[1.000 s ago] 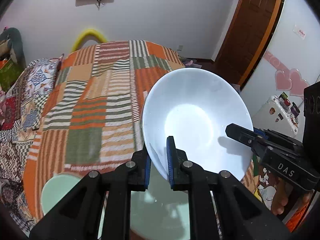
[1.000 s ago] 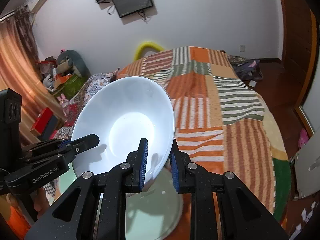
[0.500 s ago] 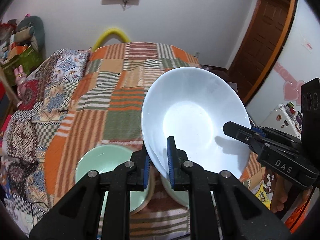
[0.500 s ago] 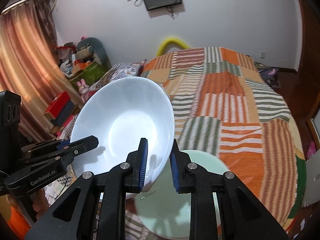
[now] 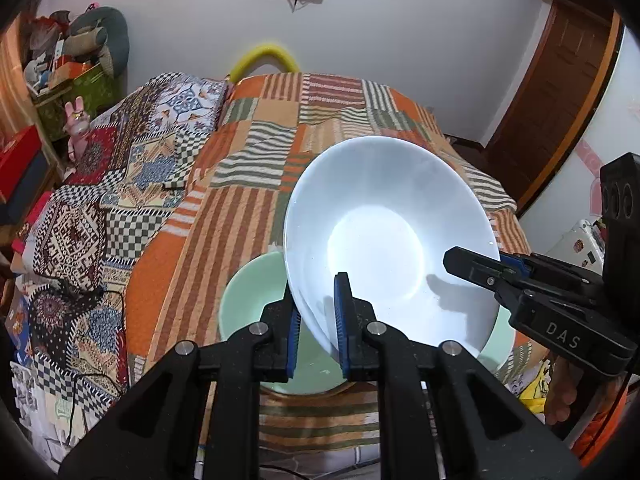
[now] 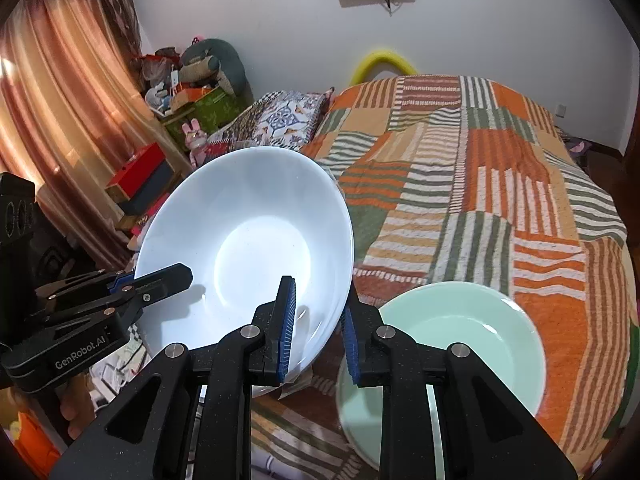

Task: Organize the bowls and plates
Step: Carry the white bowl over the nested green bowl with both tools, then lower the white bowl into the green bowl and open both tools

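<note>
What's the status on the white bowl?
Left gripper and right gripper both shut on white bowl rim, opposite sides. Bowl tilted, held above bedspread. Green bowl sits on bed just below. Nothing in the way.

I hold the upper bowl [image 5: 390, 240] tilted between my left gripper [image 5: 317, 322] and right gripper [image 6: 318, 330], one on each side of its rim. Below it, the lower bowl [image 6: 460, 332] rests on the quilt [image 6: 500, 184] near the bed's front edge.
</note>
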Action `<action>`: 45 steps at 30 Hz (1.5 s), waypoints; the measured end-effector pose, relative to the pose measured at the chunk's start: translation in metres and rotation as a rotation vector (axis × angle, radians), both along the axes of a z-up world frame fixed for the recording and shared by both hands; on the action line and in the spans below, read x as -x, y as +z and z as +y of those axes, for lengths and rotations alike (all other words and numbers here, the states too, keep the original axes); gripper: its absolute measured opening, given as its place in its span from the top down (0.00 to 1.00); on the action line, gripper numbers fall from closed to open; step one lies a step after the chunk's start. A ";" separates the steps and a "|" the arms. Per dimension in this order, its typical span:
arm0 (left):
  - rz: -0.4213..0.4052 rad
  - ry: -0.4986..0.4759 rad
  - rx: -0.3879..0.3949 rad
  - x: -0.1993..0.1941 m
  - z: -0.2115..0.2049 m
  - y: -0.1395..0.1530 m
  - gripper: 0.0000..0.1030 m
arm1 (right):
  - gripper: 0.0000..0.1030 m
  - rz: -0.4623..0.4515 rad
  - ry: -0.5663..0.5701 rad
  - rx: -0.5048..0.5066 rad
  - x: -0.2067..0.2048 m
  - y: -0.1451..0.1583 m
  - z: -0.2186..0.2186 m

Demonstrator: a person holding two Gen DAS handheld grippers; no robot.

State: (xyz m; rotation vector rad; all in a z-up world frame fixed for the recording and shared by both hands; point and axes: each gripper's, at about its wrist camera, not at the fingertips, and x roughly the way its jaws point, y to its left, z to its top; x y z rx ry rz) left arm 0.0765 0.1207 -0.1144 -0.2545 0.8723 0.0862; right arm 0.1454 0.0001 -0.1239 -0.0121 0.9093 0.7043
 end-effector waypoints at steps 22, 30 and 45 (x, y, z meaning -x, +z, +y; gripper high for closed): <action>0.127 0.065 0.029 0.006 0.034 -0.069 0.86 | 0.80 0.092 0.043 0.125 0.012 -0.051 0.048; 0.156 0.075 0.033 0.002 0.040 -0.082 0.86 | 0.80 0.103 0.048 0.155 0.013 -0.062 0.056; 0.170 0.070 0.002 -0.007 0.037 -0.095 0.84 | 0.78 0.097 0.047 0.185 0.011 -0.072 0.059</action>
